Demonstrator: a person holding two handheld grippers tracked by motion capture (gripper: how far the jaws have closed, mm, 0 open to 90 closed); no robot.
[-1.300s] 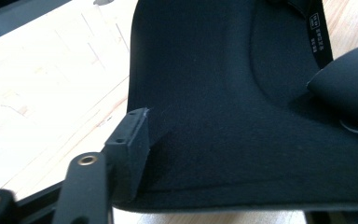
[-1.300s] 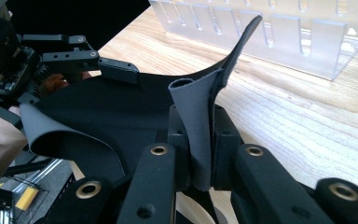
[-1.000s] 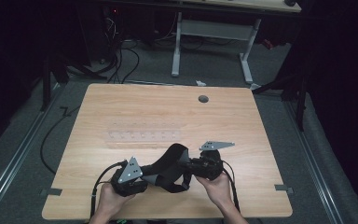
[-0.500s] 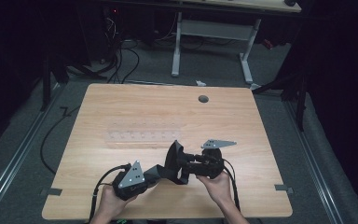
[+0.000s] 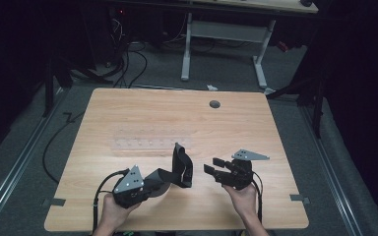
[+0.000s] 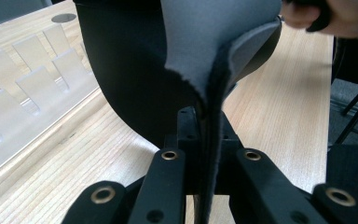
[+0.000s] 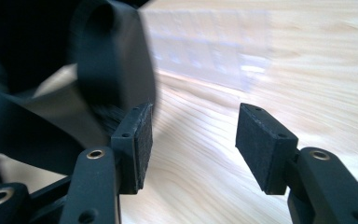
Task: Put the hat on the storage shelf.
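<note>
On the wooden worktop [image 5: 128, 108], the left tongs [image 5: 150, 184] clamp one end of a black fabric strap [image 5: 179, 167] curling upward at centre, while the right tongs [image 5: 212, 166], jaws just spreading with nothing between, sit just beside it.

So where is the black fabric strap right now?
High view: the black fabric strap is at the table's near middle, clamped in the left tool, beside the open right tool.

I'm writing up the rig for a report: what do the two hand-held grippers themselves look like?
Both are black. The left hand-held gripper and the right hand-held gripper each carry a grey three-cornered plate on top and trail a black cable. Up close, the jaws are black links with brass-coloured pivots, ending in rectangular dark pads. No sleeves are visible on the forearms.
</note>
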